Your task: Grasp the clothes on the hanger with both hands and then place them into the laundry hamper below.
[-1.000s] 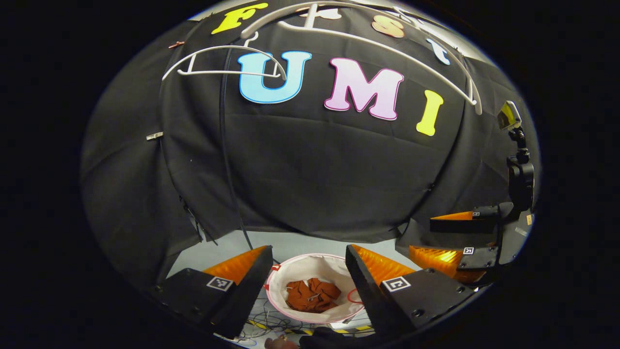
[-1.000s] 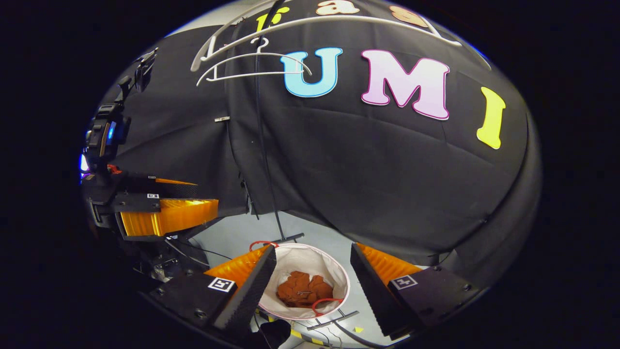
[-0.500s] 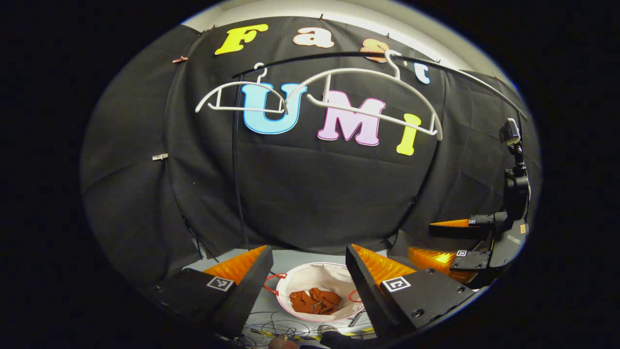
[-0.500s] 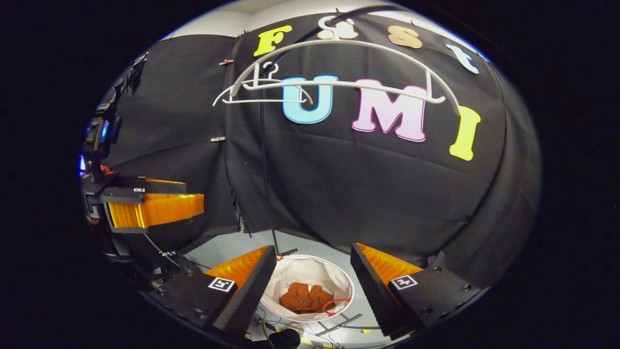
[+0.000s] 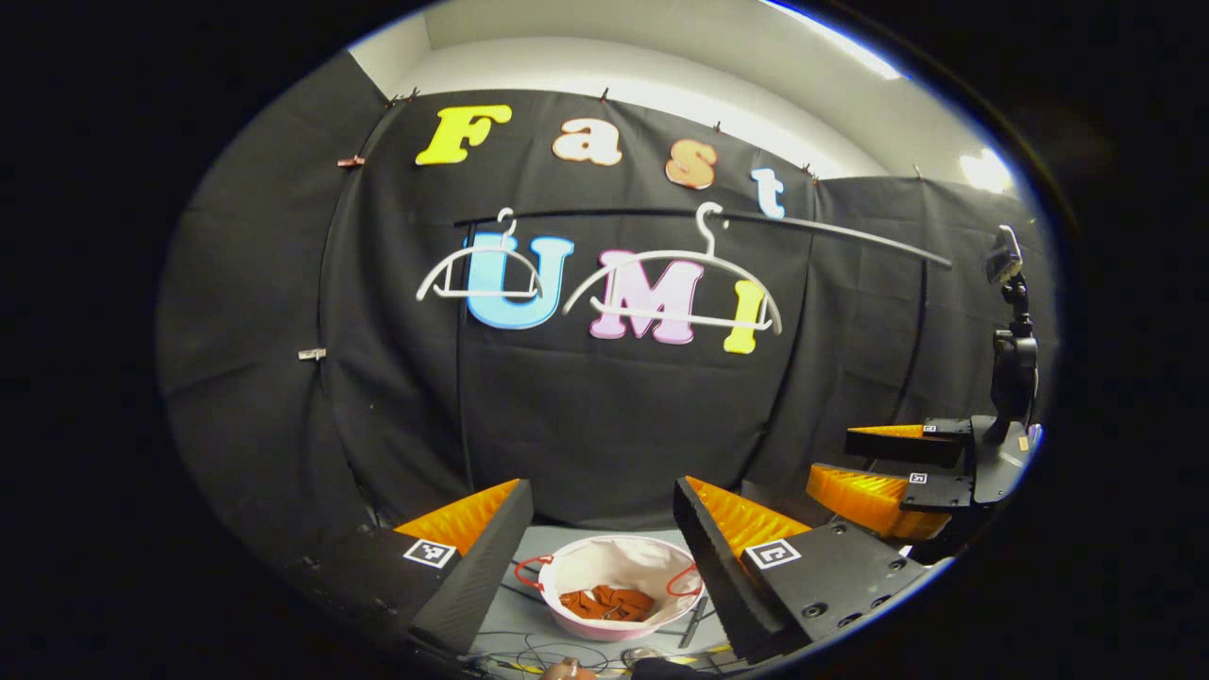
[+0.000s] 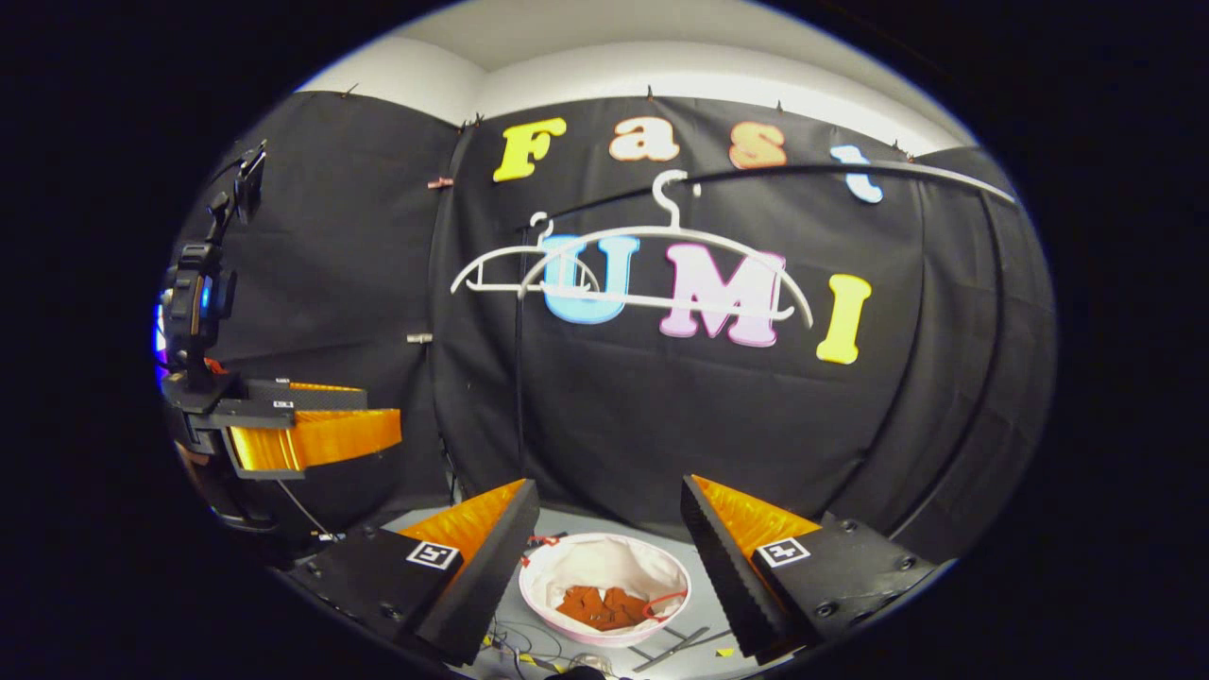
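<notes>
A rust-brown garment (image 5: 604, 603) (image 6: 603, 608) lies crumpled inside the round white laundry hamper (image 5: 578, 567) (image 6: 581, 567) on the floor. Two bare white hangers (image 5: 672, 283) (image 5: 480, 274) hang from a black rail (image 5: 831, 236); in the right gripper view they overlap (image 6: 661, 260). My left gripper (image 5: 603, 515) is open and holds nothing, well above the hamper. My right gripper (image 6: 609, 515) is open and holds nothing too. Each shows off to the side in the other's view, the right one (image 5: 897, 463) and the left one (image 6: 312, 425).
Cables (image 5: 557, 647) and yellow-black tape lie on the grey floor around the hamper. A thin black pole (image 5: 463, 378) (image 6: 518, 378) stands left of the hangers. A small camera mount (image 5: 1003, 260) rises above the right gripper.
Both grippers have pulled back and up from the rail and hamper: the hangers and hamper look smaller and farther off. The garment has stayed in the hamper. Both stay open.
</notes>
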`<state>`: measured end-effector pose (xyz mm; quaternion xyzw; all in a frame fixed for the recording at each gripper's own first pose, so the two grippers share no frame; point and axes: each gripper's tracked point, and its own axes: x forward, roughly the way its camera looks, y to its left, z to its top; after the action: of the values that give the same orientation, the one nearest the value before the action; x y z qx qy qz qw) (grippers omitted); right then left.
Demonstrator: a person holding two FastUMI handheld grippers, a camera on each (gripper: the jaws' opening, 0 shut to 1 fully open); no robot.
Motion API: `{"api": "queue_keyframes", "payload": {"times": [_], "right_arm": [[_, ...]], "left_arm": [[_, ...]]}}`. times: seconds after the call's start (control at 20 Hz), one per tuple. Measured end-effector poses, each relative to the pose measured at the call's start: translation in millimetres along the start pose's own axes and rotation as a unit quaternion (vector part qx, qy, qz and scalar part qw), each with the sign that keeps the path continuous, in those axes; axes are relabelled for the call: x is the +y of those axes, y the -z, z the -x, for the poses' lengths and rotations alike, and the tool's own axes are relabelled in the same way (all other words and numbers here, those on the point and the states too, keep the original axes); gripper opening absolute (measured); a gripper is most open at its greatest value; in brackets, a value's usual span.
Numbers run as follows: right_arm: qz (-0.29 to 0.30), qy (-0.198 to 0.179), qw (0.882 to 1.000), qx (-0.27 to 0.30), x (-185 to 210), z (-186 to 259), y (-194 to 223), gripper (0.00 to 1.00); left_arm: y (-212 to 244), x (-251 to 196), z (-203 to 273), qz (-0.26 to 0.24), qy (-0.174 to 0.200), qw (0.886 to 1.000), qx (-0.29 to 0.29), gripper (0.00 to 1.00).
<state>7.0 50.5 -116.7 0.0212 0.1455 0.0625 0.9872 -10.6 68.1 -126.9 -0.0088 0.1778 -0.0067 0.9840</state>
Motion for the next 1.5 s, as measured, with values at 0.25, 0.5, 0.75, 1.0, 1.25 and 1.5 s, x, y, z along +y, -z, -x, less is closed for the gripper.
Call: {"api": "queue_keyframes", "payload": {"times": [0.25,0.5,0.75,1.0,1.25,1.5], "right_arm": [[-0.025,0.02,0.996,-0.078,9,48,-61,1.0],[-0.028,0.033,0.987,-0.153,1,77,-118,1.0],[-0.054,0.037,0.978,-0.2,-16,94,-144,0.97],[-0.077,0.038,0.972,-0.221,-38,104,-151,0.99],[-0.071,0.021,0.971,-0.226,-48,108,-152,0.96],[-0.076,-0.002,0.971,-0.225,-49,106,-151,0.96]], "left_arm": [[-60,-22,43,-0.005,0.042,0.996,-0.079,0.95],[-109,-42,65,-0.01,0.054,0.987,-0.148,0.92],[-130,-64,67,-0.027,0.047,0.983,-0.175,0.95],[-135,-85,70,-0.022,0.04,0.981,-0.188,0.92],[-138,-102,77,-0.024,0.024,0.979,-0.201,0.95],[-136,-107,78,-0.025,0.01,0.98,-0.199,0.95]]}}
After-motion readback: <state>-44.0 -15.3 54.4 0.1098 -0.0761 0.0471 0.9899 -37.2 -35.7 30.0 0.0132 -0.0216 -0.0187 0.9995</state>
